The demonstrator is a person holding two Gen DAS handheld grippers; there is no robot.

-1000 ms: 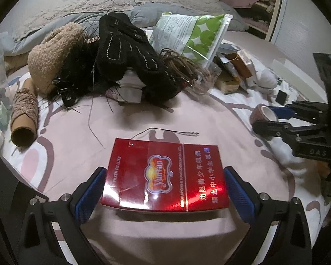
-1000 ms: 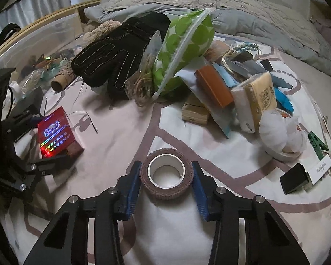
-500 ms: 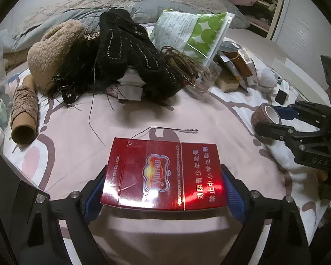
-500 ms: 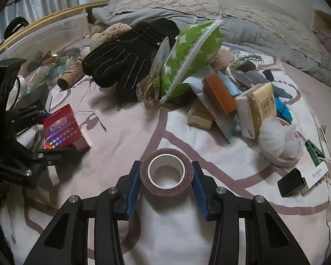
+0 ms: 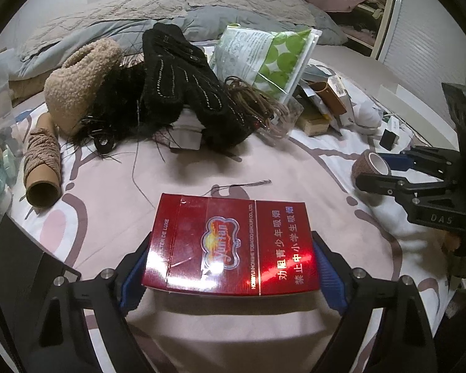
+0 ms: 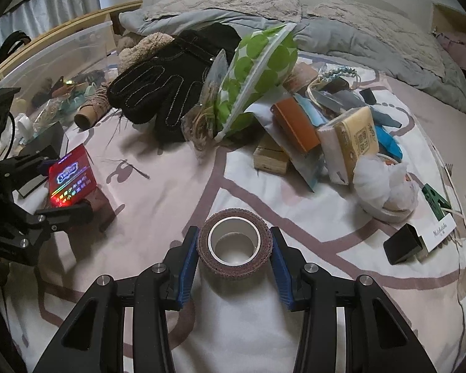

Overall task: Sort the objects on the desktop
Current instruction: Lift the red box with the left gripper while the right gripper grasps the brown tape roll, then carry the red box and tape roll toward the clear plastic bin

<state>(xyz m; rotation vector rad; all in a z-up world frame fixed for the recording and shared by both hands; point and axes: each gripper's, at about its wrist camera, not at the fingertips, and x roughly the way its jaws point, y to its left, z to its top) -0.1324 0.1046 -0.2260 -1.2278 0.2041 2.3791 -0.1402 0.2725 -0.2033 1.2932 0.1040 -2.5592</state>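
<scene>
Covering the whole scene, a pale bedspread (image 6: pixel 295 205) with mauve looping lines serves as the work surface, with grey pillows (image 5: pixel 158 9) heaped at its far end. Beside the bed stands a clear plastic bin (image 6: pixel 56 59) holding small oddments too blurred to name. A pile of clutter lies across the middle of the spread: a green-dotted zip pouch (image 6: pixel 258 71) leaning on black stitched gloves (image 6: pixel 158 93), a beige fleecy item (image 5: pixel 80 84), and a cardboard tube wound with twine (image 5: pixel 42 168) lying to one side. Nearer the right-hand edge sit an orange box (image 6: pixel 295 127), a yellow tissue pack (image 6: pixel 354 136) and a crumpled white bag (image 6: pixel 382 183).

The left gripper (image 5: pixel 230 267) has just been closing its jaws, and its blue pads now pinch both short ends of a red cigarette pack (image 5: pixel 233 245), which appears lifted slightly off the spread, though the angle makes that hard to judge. The right gripper (image 6: pixel 234 248) clamps a brown tape roll (image 6: pixel 234 242) between its pads, the roll's white core facing upward, just above or on the bedspread, well apart from the pile.
</scene>
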